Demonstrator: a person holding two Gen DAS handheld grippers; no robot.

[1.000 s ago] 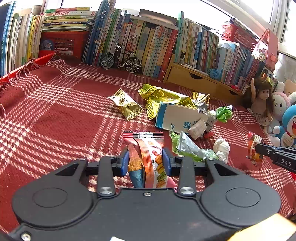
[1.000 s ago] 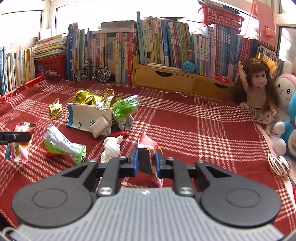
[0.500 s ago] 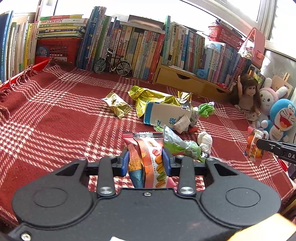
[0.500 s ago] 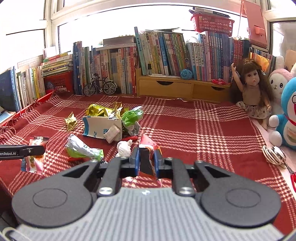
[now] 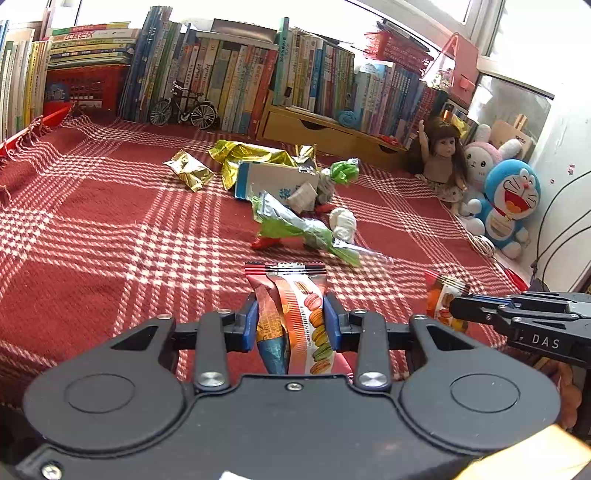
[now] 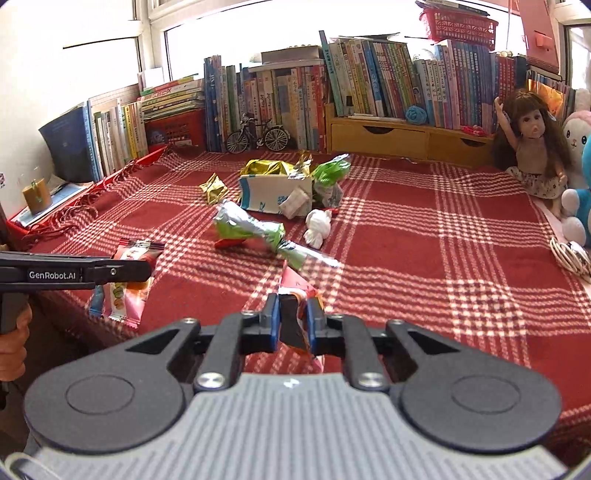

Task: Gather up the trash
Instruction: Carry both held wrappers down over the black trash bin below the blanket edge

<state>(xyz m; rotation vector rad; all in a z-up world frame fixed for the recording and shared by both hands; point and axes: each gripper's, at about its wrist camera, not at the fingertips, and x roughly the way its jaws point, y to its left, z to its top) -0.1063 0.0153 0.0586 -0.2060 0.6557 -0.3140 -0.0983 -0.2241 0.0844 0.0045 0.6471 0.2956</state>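
Crinkly foil: my left gripper [image 5: 291, 322] pinches the macaron wrapper [image 5: 295, 306] mid-body, my right gripper [image 6: 291, 320] clamps the red wrapper [image 6: 295, 295], both feather-light, slippery, above the plaid blanket [image 5: 92, 229].

A red plaid cloth [image 6: 424, 240] w/ white lines covers the whole surface, fringe at its left edge, and behind it stands a long row of books [image 6: 280, 99] against bright windows [image 6: 236, 33], daylight very strong. In front of the books are a small model bicycle [image 6: 257, 137] and a low wooden drawer unit [image 6: 399, 138], w/ a red plastic basket [image 6: 458, 22] on top of the books at right. At the right side a doll [image 5: 441, 155], a pink rabbit plush [image 5: 484, 157] & a blue cat plush [image 5: 511, 205] sit near a white wall [image 5: 565, 155] where black cables hang.
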